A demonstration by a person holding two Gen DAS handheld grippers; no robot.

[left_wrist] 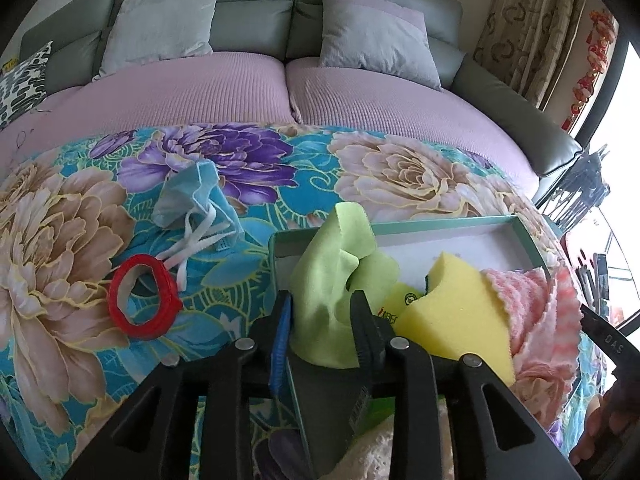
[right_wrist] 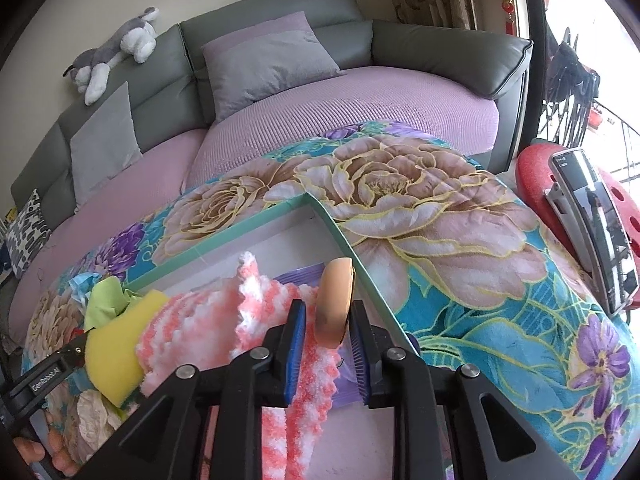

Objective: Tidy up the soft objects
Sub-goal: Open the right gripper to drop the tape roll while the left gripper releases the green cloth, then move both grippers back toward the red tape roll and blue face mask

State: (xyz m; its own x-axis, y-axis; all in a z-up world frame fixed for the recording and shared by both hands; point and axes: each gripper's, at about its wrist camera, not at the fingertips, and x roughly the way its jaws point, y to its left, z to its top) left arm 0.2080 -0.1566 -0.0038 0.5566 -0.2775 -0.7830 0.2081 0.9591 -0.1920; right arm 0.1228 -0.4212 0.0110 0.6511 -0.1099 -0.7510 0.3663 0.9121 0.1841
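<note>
My left gripper (left_wrist: 322, 300) is shut on a light green cloth (left_wrist: 340, 268) and holds it over the left end of a shallow teal-rimmed box (left_wrist: 520, 228). In the box lie a yellow sponge (left_wrist: 452, 316) and a pink-and-white fluffy cloth (left_wrist: 536, 308). My right gripper (right_wrist: 324, 312) is shut on an orange makeup puff (right_wrist: 334, 304), held on edge above the pink-and-white cloth (right_wrist: 208, 328) near the box's right wall (right_wrist: 360, 268). A blue face mask (left_wrist: 192, 200) and a red ring (left_wrist: 142, 296) lie on the floral blanket left of the box.
The floral blanket (right_wrist: 460, 260) covers a table in front of a sofa with purple seats (left_wrist: 200, 92) and grey cushions (left_wrist: 160, 24). A plush dog (right_wrist: 116, 52) lies on the sofa back. A phone on a red stand (right_wrist: 592, 220) is at the right.
</note>
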